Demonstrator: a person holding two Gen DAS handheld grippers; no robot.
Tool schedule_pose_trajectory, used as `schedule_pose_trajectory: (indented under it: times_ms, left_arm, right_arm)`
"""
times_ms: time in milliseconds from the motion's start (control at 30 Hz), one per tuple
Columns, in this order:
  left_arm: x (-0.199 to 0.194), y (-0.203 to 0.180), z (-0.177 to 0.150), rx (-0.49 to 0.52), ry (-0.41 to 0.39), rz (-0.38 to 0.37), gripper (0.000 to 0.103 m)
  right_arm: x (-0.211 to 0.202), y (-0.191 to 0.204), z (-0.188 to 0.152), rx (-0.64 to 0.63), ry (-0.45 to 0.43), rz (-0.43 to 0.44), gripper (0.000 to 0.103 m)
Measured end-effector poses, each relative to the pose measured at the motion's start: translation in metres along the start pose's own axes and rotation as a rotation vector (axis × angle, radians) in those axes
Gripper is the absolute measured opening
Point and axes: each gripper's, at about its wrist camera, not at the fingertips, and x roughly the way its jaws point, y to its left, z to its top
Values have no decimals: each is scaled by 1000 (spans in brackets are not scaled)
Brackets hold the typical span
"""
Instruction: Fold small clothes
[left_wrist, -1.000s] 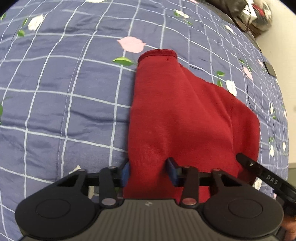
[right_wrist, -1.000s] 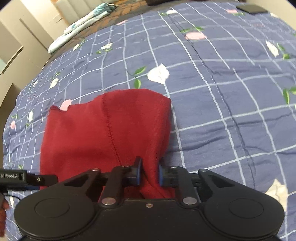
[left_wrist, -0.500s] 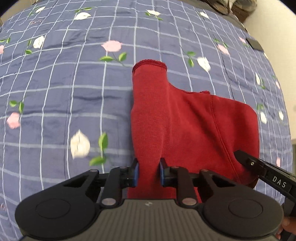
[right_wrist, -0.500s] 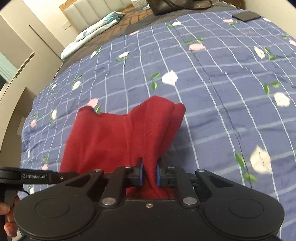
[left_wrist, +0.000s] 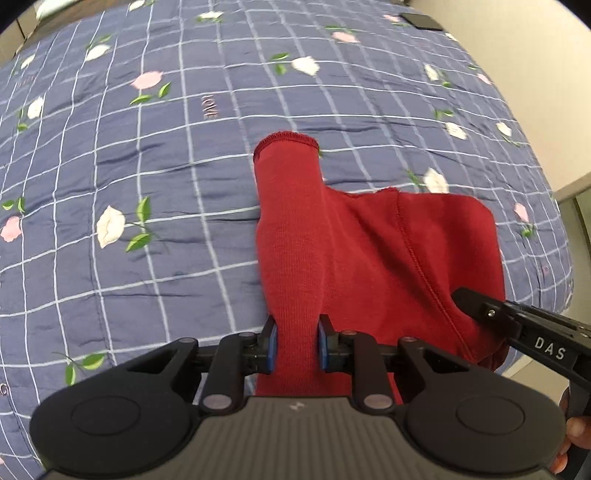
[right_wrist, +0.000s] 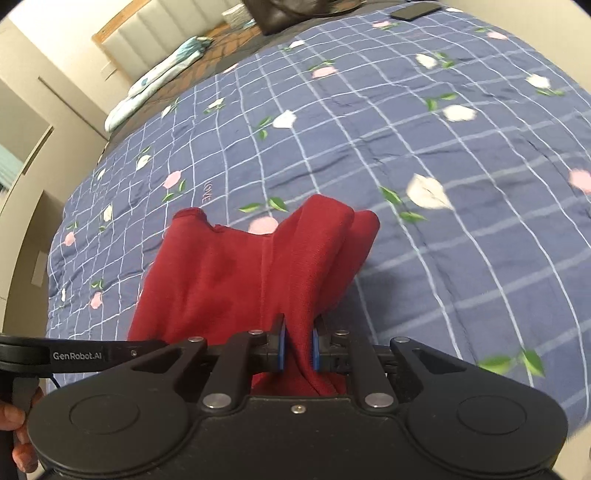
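Note:
A small red knit garment (left_wrist: 369, 251) hangs lifted above the blue checked bedspread (left_wrist: 147, 166), its far end with a hemmed cuff (left_wrist: 286, 142) trailing down toward the bed. My left gripper (left_wrist: 295, 343) is shut on one bunched edge of the cloth. My right gripper (right_wrist: 297, 349) is shut on the other edge of the same red garment (right_wrist: 229, 273), which drapes in folds between the two. Each gripper shows in the other's view: the right one (left_wrist: 517, 325) at the left view's right side, the left one (right_wrist: 81, 354) at the right view's left side.
The bedspread (right_wrist: 443, 184) with flower prints fills both views. A dark phone (right_wrist: 415, 13) lies at the far edge, a dark bag (right_wrist: 295, 11) and folded pale bedding (right_wrist: 162, 81) beyond. A padded headboard (right_wrist: 147, 29) and walls bound the bed.
Both grippers have risen and moved across the bed with the red garment, lifting it off the bedspread. The left gripper's jaws closed tighter on the cloth early on.

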Motion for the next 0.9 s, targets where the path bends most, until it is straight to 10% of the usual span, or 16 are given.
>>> schedule_pose_trajectory:
  times_ms: [400,900]
  left_arm:
    - [-8,-136,-18,5,-62,55,22]
    - [3,-285,13,41,-143,-75,22]
  right_arm:
    - [-60,-85,-7,0,-45,71,14]
    - [-146,-228,57,-27,-117,-21,14]
